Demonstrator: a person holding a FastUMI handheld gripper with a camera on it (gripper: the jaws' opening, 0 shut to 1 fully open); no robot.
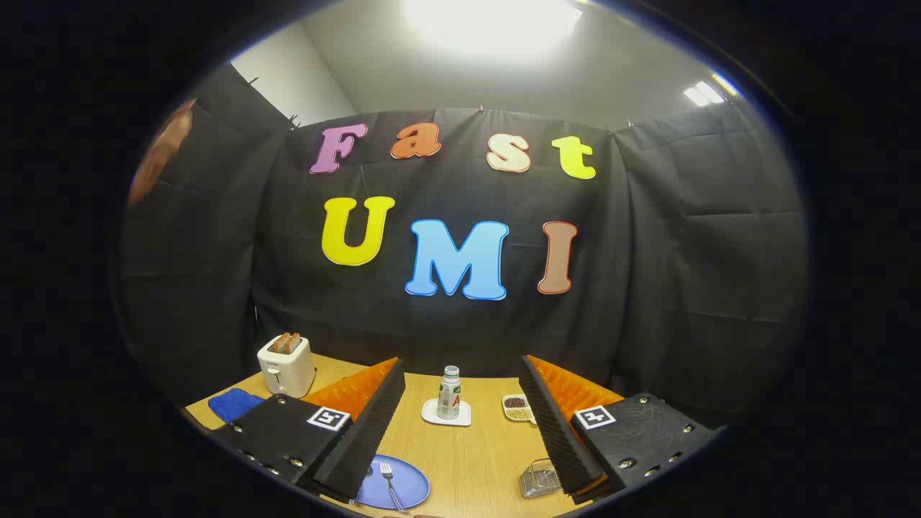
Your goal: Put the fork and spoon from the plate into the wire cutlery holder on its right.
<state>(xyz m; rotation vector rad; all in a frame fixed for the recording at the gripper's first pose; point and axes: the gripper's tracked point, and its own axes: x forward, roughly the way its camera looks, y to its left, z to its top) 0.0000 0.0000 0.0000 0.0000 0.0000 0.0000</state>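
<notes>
A blue plate [403, 483] lies on the wooden table, partly behind my left finger. A metal fork [391, 485] rests on it, tines pointing away from me. I cannot make out the spoon; the finger hides part of the plate. The wire cutlery holder [540, 478] stands to the plate's right, against my right finger. My gripper [460, 421] hangs above the table, open, with nothing between its fingers. Both plate and holder sit low, near the finger bases.
Beyond the fingers a small bottle [450, 392] stands on a white coaster [446, 414]. A small dish [516, 408] of beans sits to its right. A white toaster [286, 365] with bread and a blue cloth [234, 404] are at the far left.
</notes>
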